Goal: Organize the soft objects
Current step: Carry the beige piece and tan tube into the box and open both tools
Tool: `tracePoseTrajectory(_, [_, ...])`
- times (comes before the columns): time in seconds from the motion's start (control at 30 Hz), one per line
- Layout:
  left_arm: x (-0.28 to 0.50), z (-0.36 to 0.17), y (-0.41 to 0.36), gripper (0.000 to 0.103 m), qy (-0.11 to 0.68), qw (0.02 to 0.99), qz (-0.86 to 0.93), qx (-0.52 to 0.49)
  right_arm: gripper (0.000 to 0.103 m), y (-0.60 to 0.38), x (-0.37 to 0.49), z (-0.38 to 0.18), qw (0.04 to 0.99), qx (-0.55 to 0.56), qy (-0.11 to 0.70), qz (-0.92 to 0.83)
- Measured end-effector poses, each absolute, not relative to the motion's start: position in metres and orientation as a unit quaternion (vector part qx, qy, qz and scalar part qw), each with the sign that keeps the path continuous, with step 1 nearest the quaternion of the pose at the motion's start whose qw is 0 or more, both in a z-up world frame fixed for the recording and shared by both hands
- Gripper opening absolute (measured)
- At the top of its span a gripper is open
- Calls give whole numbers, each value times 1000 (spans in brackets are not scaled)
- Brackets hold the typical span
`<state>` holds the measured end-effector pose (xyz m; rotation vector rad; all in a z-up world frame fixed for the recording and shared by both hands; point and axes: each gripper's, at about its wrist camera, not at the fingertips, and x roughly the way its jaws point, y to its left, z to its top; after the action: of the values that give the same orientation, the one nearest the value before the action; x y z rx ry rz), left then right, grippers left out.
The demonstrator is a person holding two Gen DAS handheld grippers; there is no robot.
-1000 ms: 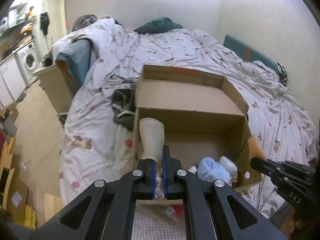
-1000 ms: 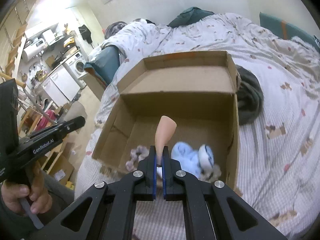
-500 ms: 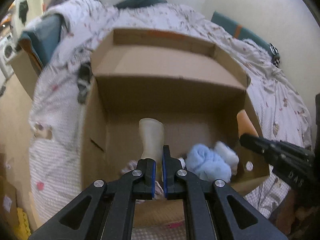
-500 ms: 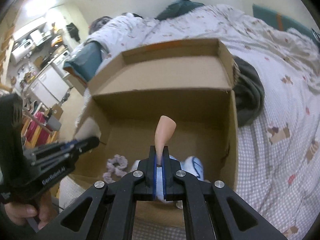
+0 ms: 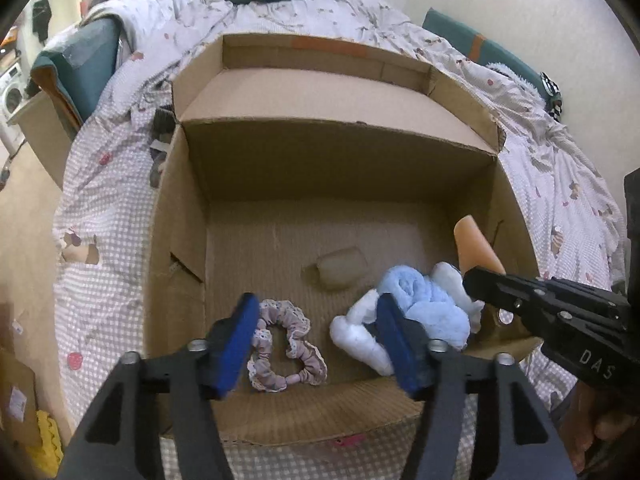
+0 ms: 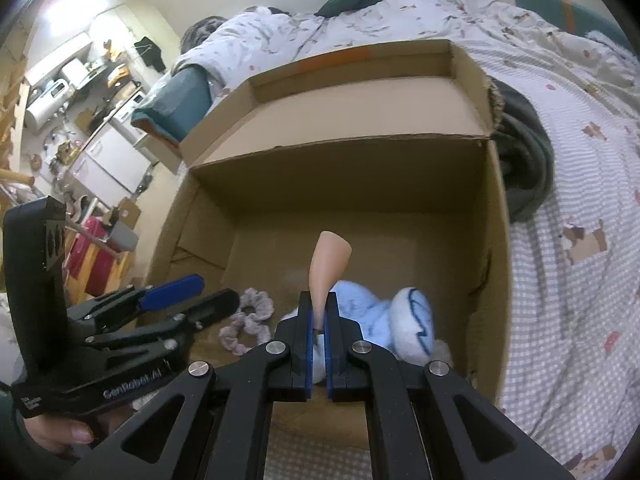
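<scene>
An open cardboard box [image 5: 188, 208] [image 6: 492, 240] sits on the bed. Inside lie a pale beige soft piece [image 5: 340, 272], a lilac scrunchie [image 5: 284, 344] [image 6: 250, 320] and a light blue plush toy [image 5: 416, 308] [image 6: 400, 320]. My left gripper [image 5: 316, 320] [image 6: 200, 292] is open and empty above the box's near end. My right gripper [image 6: 319, 308] is shut on a peach soft piece [image 6: 328, 264] [image 5: 476, 248], held over the plush at the box's right side; it also shows in the left wrist view [image 5: 480, 280].
The box's far flap [image 5: 332, 92] stands open. A dark garment [image 6: 524, 160] lies on the patterned bedspread [image 6: 560, 240] beside the box. A teal cushion [image 5: 84, 68] and a washing machine [image 5: 12, 92] are to the left.
My left gripper has opened and let the pale beige piece fall onto the box floor. My right gripper has moved lower into the box with the peach piece.
</scene>
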<state>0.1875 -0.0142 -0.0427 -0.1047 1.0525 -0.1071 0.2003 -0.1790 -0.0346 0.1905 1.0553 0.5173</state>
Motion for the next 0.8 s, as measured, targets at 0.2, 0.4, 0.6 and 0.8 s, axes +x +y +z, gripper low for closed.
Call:
tracePoseTrajectory(0.2, [188, -46, -13, 61, 510, 858, -42, -48, 6, -178, 203, -38, 820, 95, 507, 249])
tracePoseTrajectory(0.4, [186, -45, -9, 61, 509, 859, -25, -44, 7, -178, 204, -38, 821, 99, 506, 246])
tracePoseTrajectory(0.6, [181, -43, -2, 62, 507, 860, -12, -54, 21, -182, 204, -38, 820, 113, 508, 236])
tracePoseTrajectory(0.8, [174, -36, 1, 62, 499, 865, -4, -58, 66, -188, 200, -31, 827, 137, 493, 232])
